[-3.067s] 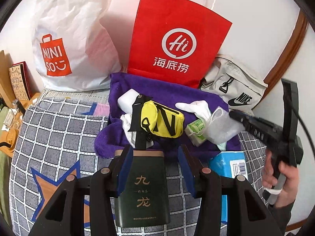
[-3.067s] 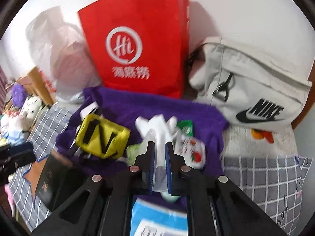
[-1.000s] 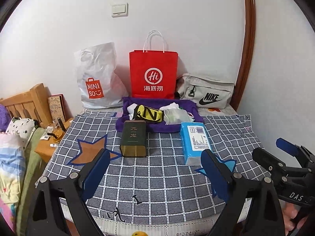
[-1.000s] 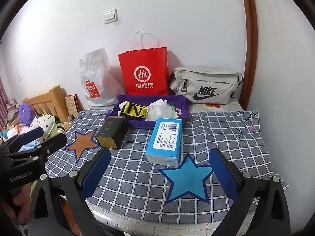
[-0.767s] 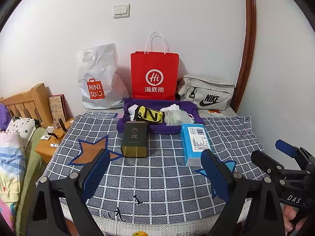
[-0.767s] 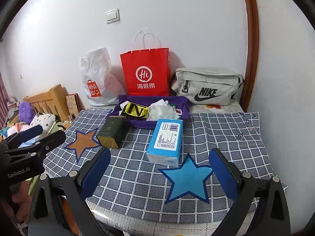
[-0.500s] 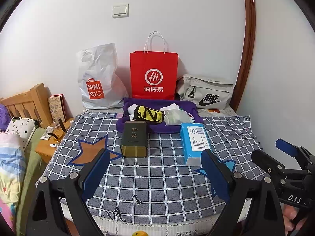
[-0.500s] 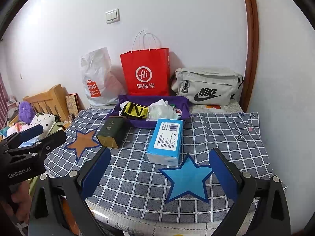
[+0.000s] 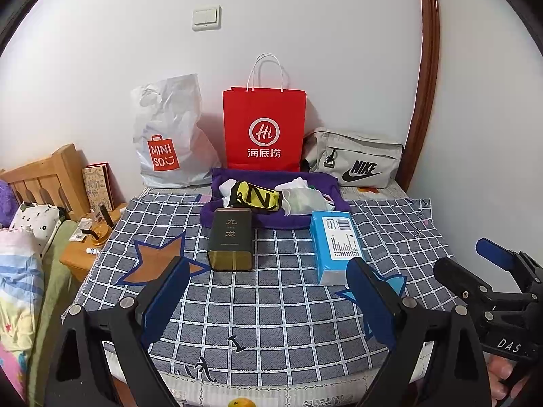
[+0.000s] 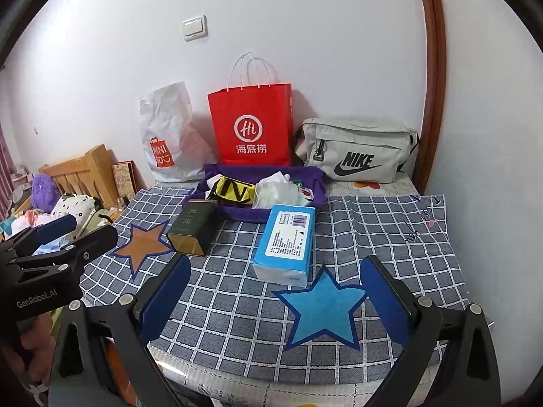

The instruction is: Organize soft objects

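A purple cloth point(image 9: 268, 218) lies at the back of the checked table point(image 9: 271, 305) and holds a yellow pouch point(image 9: 259, 198), white gloves point(image 9: 295, 183) and a clear plastic bag point(image 9: 303, 200). They also show in the right wrist view: cloth point(image 10: 237, 212), pouch point(image 10: 236, 188), plastic bag point(image 10: 276, 193). A dark green tin point(image 9: 230, 239) and a blue tissue pack point(image 9: 336, 246) lie in front of the cloth. My left gripper point(image 9: 268, 291) is open and empty over the table's near edge. My right gripper point(image 10: 275, 291) is open and empty beside it.
A white Miniso bag point(image 9: 169, 135), a red paper bag point(image 9: 264, 129) and a grey Nike bag point(image 9: 353, 159) stand along the back wall. A wooden headboard point(image 9: 44, 176) and bedding lie left. A wall is close on the right.
Three seconds ago both grippers were close over the cloth, the right one shut on the plastic bag. Now both are pulled back, open and empty. Almost no motion in the last second.
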